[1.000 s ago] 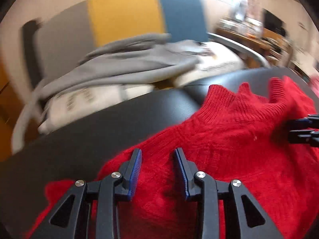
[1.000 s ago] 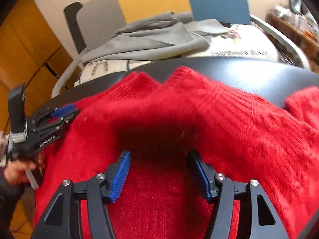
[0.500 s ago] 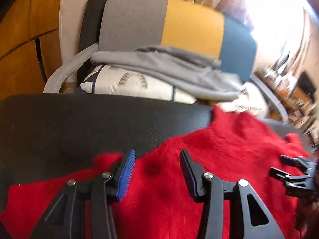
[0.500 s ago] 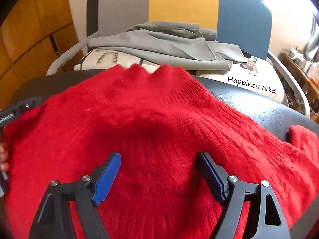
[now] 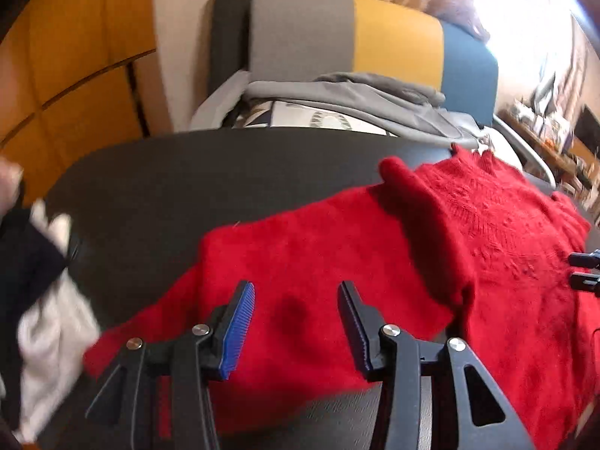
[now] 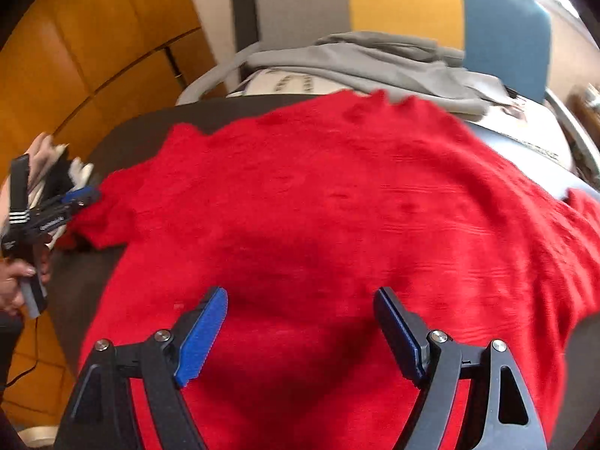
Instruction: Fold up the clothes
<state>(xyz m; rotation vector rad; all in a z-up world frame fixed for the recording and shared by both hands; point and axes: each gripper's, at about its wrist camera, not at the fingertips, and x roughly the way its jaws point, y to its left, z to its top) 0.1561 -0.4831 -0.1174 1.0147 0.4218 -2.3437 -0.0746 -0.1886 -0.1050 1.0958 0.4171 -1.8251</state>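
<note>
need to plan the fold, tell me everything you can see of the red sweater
The red sweater is a fuzzy knit with a ribbed collar and ribbed bands below it. It lies spread, mostly flat with some bunching, on the dark table, collar toward the chair. One sleeve stretches out across the table. Both the left gripper and the right gripper hang open over it, nothing gripped.

One red sweater [image 6: 337, 206], two hand-held grippers [image 5: 296, 322] [image 6: 300, 333]
</note>
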